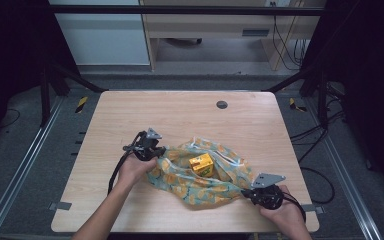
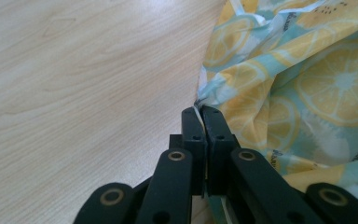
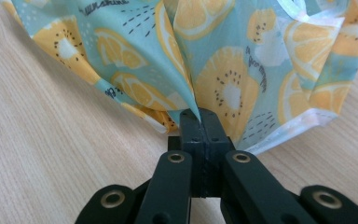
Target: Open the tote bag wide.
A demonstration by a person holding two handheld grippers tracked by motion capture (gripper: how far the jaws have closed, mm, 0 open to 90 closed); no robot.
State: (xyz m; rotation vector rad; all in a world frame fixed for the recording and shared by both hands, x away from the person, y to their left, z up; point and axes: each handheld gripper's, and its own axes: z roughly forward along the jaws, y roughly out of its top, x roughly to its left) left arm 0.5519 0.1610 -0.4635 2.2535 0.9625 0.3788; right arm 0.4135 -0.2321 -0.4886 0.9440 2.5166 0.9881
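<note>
**Lemon-print cloth pinched at both ends**

From above, a crumpled teal cloth (image 1: 200,180) printed with yellow citrus slices lies on the near half of the wooden table (image 1: 180,110), a small yellow box (image 1: 201,164) sitting in its folds. The left gripper (image 1: 156,151) grips its left edge, the right gripper (image 1: 247,192) its near-right corner.

In the left gripper view, the jaws are clamped together on a thin cloth (image 2: 298,79) hem.

In the right gripper view, the jaws are clenched on a gathered fold of cloth (image 3: 223,60).

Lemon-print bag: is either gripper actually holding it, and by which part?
Both are. The left gripper is shut on the lemon-print bag at its left edge; the right gripper is shut on a pinched fold at its right end.
</note>
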